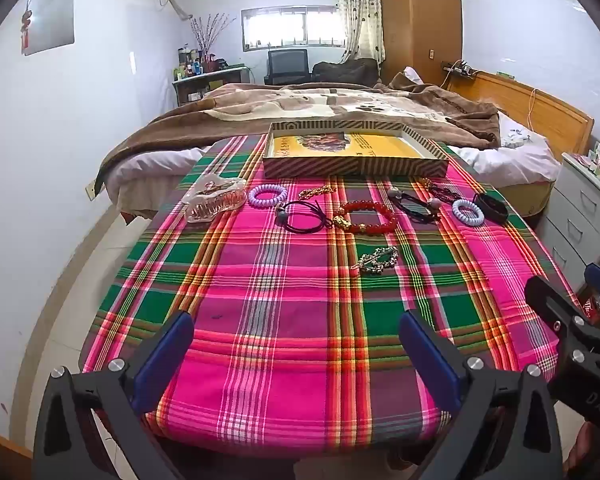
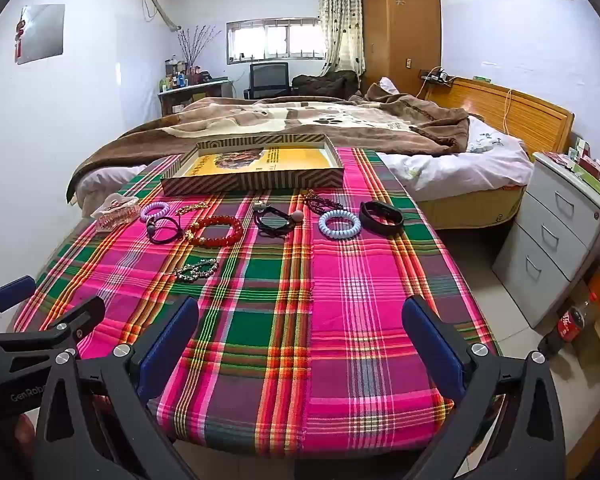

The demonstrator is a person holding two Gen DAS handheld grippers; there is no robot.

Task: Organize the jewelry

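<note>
Jewelry lies in a row across the far half of a plaid-covered table (image 1: 300,320). From the left: a clear hair claw (image 1: 216,200), a purple coil tie (image 1: 267,195), a black hair tie (image 1: 300,220), a red bead bracelet (image 1: 366,218), a blue coil tie (image 1: 468,212) and a black band (image 1: 492,206). A rhinestone clip (image 1: 376,260) lies nearer. A striped shallow box (image 1: 352,168) with a yellow bottom stands behind the row. My left gripper (image 1: 296,340) and right gripper (image 2: 300,328) are both open and empty over the near table edge.
A bed with a brown blanket (image 1: 320,104) lies behind the table. A grey drawer cabinet (image 2: 560,232) stands to the right, with a cola bottle (image 2: 570,326) on the floor beside it. White walls and tiled floor are on the left.
</note>
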